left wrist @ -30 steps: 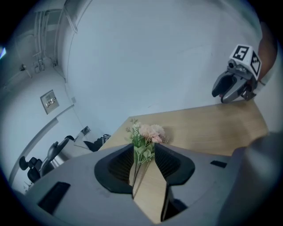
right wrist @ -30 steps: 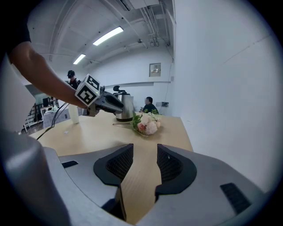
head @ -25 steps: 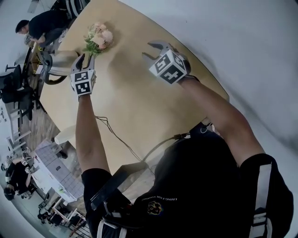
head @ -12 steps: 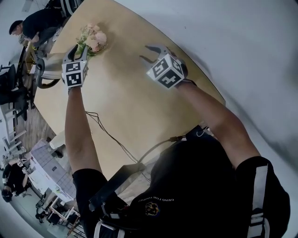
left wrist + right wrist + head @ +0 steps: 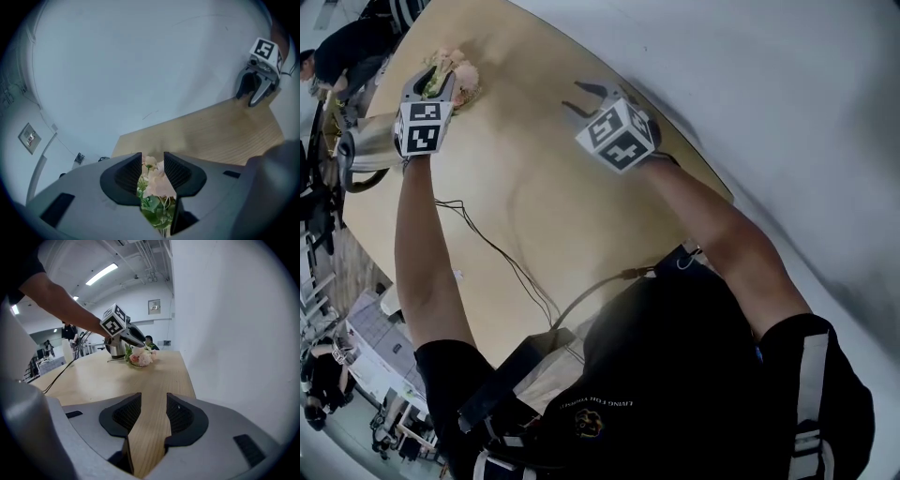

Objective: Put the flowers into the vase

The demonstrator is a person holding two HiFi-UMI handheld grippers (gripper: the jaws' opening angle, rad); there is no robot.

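The flowers, a small bunch of pale pink blooms with green leaves, lie on the wooden table at its far left part. The silver vase is on the table just to the left of them, close to the left edge; in the right gripper view it stands upright just behind the bunch. The left gripper is directly over the flowers and points down at them. In the left gripper view its jaws are spread, and the blooms and leaves show in the gap between them, but the pads do not visibly press on the bunch. The right gripper is well apart from the flowers, to the right, near the far edge of the table beside the grey wall. Its jaws are also spread and only bare table wood shows between them. A thin black cable runs over the near part of the table toward the person. At the far left, beyond the table, another person in dark clothes sits.
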